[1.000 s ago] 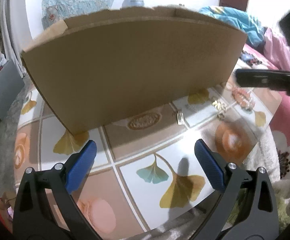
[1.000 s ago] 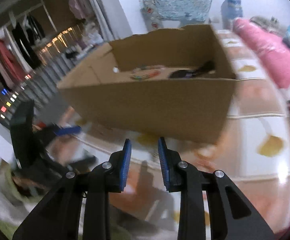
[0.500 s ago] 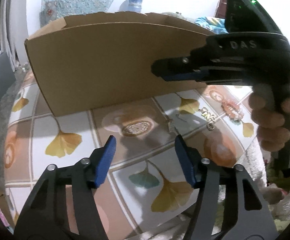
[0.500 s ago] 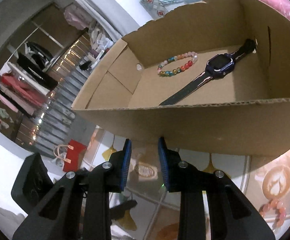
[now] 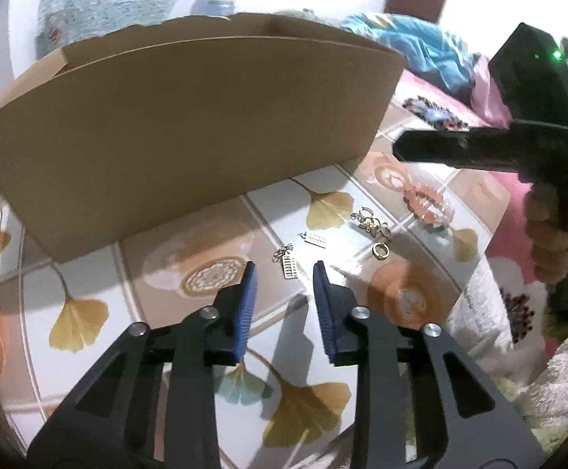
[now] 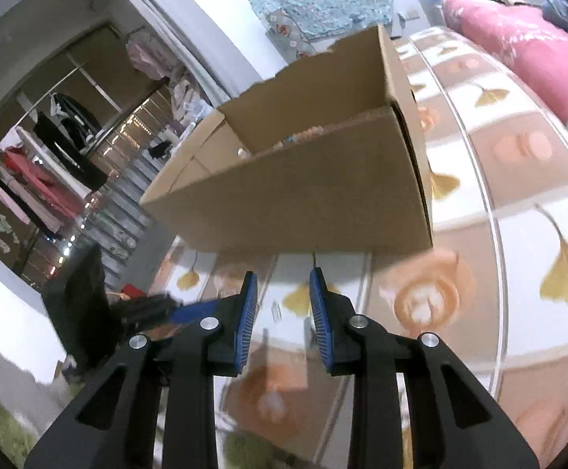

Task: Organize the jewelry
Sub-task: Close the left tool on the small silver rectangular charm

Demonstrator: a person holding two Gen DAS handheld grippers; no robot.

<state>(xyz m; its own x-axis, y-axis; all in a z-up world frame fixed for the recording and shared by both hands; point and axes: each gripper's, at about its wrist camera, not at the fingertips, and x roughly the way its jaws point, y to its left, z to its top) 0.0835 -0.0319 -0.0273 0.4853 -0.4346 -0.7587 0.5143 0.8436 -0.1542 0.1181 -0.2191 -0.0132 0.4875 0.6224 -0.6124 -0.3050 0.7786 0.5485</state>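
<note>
The left gripper (image 5: pixel 283 264) hung low over the worktop (image 5: pixel 88 273), its jaws a little way apart and holding nothing. Just ahead of its tips, at about 12 o'clock, lay a small silver charm (image 5: pixel 288 265). A second silver charm (image 5: pixel 315 239) lay a bit further off at 1 o'clock, the gold earrings (image 5: pixel 373 230) at 2 o'clock, and a pink bead bracelet (image 5: pixel 426 205) beyond them. The cardboard box (image 5: pixel 190 133) stood behind it all, from 10 to 1 o'clock.

The right gripper (image 6: pixel 283 285) pointed at the box from the side. Its jaws were partly open too, and empty. The picture there was blurry.

The next job looked like picking up the near charm. It was thin and flat, so it could slip. It would be best to go down slowly, put one jaw on each side of it, touch the worktop gently, then squeeze and lift straight up before going over the box.
</note>
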